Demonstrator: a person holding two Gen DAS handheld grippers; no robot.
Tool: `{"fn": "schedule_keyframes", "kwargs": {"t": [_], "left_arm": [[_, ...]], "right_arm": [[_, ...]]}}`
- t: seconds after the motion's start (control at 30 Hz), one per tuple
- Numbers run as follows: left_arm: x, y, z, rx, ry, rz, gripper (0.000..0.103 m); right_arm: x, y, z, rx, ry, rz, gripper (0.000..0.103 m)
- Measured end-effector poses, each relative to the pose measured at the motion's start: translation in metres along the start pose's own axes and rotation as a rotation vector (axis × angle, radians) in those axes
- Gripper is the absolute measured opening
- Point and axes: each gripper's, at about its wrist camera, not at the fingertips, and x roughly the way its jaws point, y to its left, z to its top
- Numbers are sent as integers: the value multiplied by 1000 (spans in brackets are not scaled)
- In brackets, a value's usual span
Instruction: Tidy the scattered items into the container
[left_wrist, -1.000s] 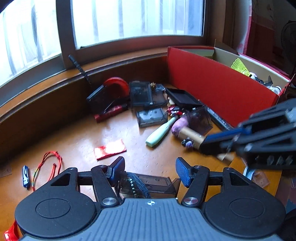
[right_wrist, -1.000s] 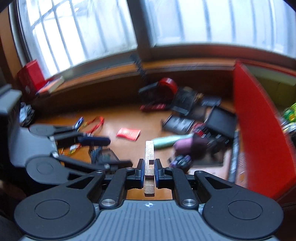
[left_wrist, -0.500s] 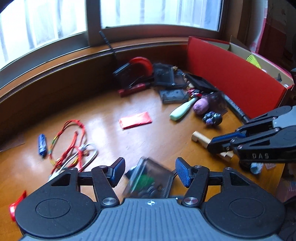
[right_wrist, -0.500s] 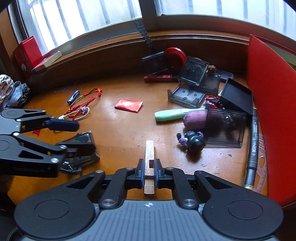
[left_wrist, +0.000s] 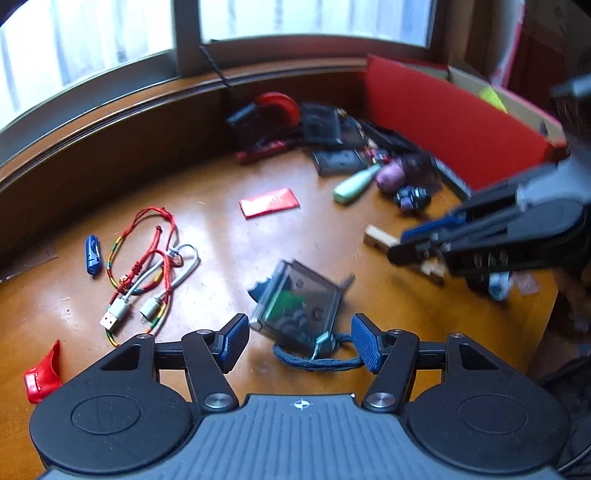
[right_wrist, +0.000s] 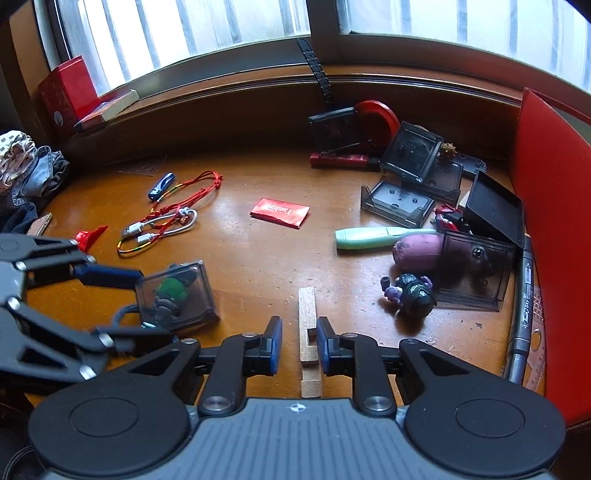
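Right wrist view, lower centre: right gripper part-open, wooden block touching one pad only, unclamped; left gripper wide, empty; block may slip on closing.

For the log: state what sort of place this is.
Probably a home, at a wooden table set against a window. Household odds and ends show it: a USB cable, folded clothes at the left edge, a toy figure.

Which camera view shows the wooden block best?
The right wrist view: the wooden block lies full length between the open right gripper fingers, sharp and close. The left wrist view shows it blurred, and the right gripper partly hides it.
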Motion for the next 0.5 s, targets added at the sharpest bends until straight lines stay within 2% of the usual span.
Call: {"fn": "schedule_keyframes", "kwargs": {"t": [0.07, 0.2, 0.33, 0.5], "left_arm": [[0, -3, -4, 26, 13, 15, 62], [-5, 6, -13, 11, 29, 40, 62], [-15, 11, -13, -9, 2, 44, 63], [-14, -3, -2, 22, -39, 34, 73]], "right_arm": [[-3, 3, 0, -8, -7, 5, 23], [-6, 11, 2, -35, -23, 42, 23], [-4, 19, 3, -59, -21, 67, 23], [-3, 21, 1, -60, -8, 75, 23]]}}
